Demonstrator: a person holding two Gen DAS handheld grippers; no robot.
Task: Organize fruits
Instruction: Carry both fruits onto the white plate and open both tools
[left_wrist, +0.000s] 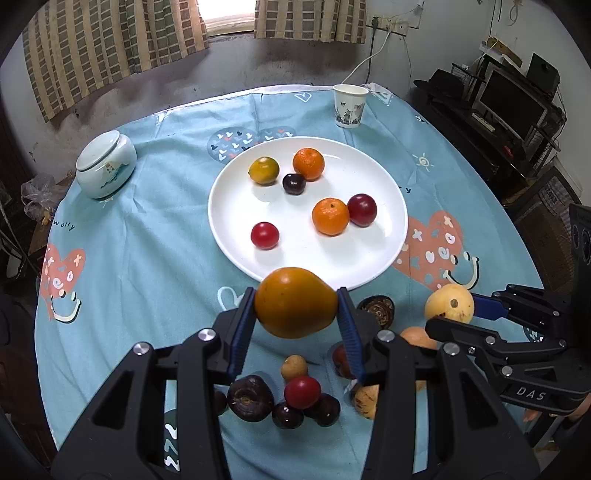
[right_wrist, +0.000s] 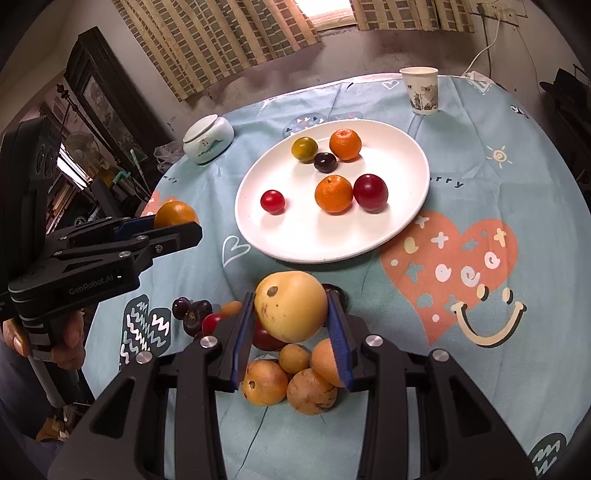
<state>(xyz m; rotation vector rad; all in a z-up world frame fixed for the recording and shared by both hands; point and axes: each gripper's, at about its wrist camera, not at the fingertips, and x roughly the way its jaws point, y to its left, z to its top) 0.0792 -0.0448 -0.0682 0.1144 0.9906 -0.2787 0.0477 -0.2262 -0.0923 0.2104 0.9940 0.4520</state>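
both tongs hold fruit above the bench

left tongs (left_wrist: 296, 314) grip an orange fruit (left_wrist: 295, 302) just short of the white plate (left_wrist: 236, 236) — six fruits sit on it; right tongs (right_wrist: 290, 314) clamp a yellow fruit (right_wrist: 290, 306) over the loose pile (right_wrist: 291, 380) — near the plate's front rim.

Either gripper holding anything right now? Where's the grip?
Both are. The left gripper clamps an orange fruit across its widest middle, jaws on opposite sides. The right gripper pinches a pale yellow fruit the same way, at mid-body.
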